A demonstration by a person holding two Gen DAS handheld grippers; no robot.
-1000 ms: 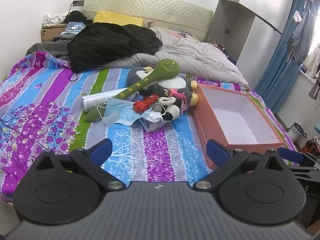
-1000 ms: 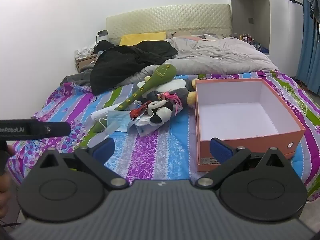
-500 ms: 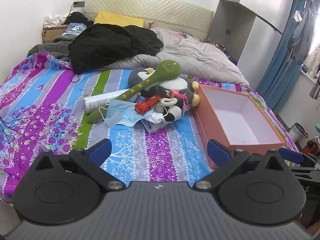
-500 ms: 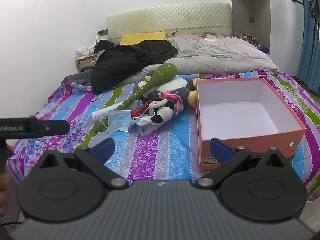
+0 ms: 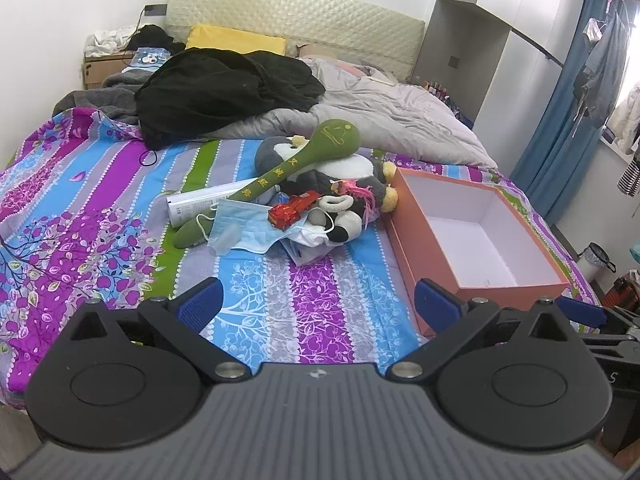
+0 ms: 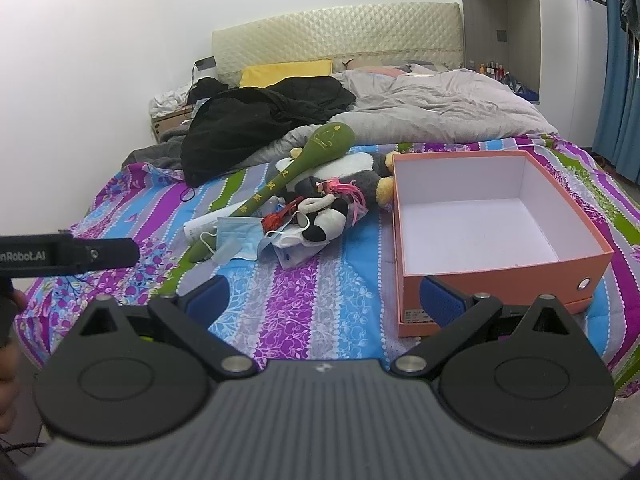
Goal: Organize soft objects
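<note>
Bed [image 5: 100,216] in striped purple, blue and green sheeting fills both wrist views, a grey duvet [image 5: 384,116] and a black garment [image 5: 224,88] bunched toward its headboard end. An orange box [image 6: 496,268], white inside and holding nothing, sits open near the foot edge on the right side of the bed. Just left of it lies a heap of soft things: a grey-and-white plush penguin [image 5: 340,168] at the back, its yellow foot touching the box wall; a long green plush mallet [image 5: 304,160] leaning across it, handle running down to the sheet; a small black-and-white plush toy [image 6: 324,220] in front; blue face masks [image 5: 244,228] spread at the near left of the heap; a white tube [image 5: 200,200] under the mallet handle; and a red wrapped item [image 5: 290,212] on top. The left gripper [image 5: 316,300] hovers over the foot edge facing the heap, fingers spread wide, nothing between them. The right gripper [image 6: 324,296] hangs likewise, spread and holding nothing, its right finger [image 6: 440,300] in front of the box's near wall.
</note>
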